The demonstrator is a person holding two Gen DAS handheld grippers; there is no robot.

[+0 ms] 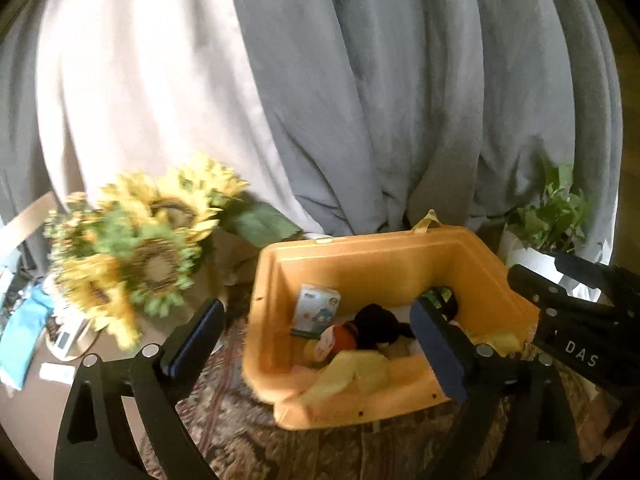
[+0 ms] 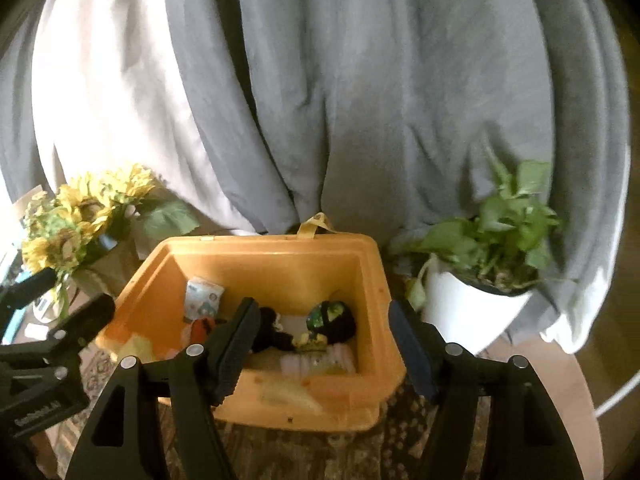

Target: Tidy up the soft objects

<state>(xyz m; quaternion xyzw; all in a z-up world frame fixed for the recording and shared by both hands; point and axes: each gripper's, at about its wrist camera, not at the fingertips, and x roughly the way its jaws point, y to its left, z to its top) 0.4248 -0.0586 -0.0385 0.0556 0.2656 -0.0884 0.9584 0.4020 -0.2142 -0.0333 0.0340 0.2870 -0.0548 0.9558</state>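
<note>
An open orange bin (image 1: 384, 248) (image 2: 280, 396) sits on a patterned cloth and holds several soft toys: a black plush (image 1: 376, 320) (image 2: 276, 332), a yellow soft item (image 1: 352, 372), a dark toy with green patches (image 2: 330, 318), and a small printed box (image 1: 316, 310) (image 2: 202, 296). My left gripper (image 1: 316, 344) is open and empty, spread across the bin's left side. My right gripper (image 2: 324, 348) is open and empty, above the bin's front; it also shows in the left wrist view (image 1: 560, 304).
Grey and white curtains (image 1: 320, 80) (image 2: 360, 100) hang behind. Artificial sunflowers (image 1: 148, 236) (image 2: 80, 216) stand to the left. A potted green plant in a white pot (image 2: 472, 300) (image 1: 552, 216) stands to the right. Small items lie on a surface at far left (image 1: 60, 344).
</note>
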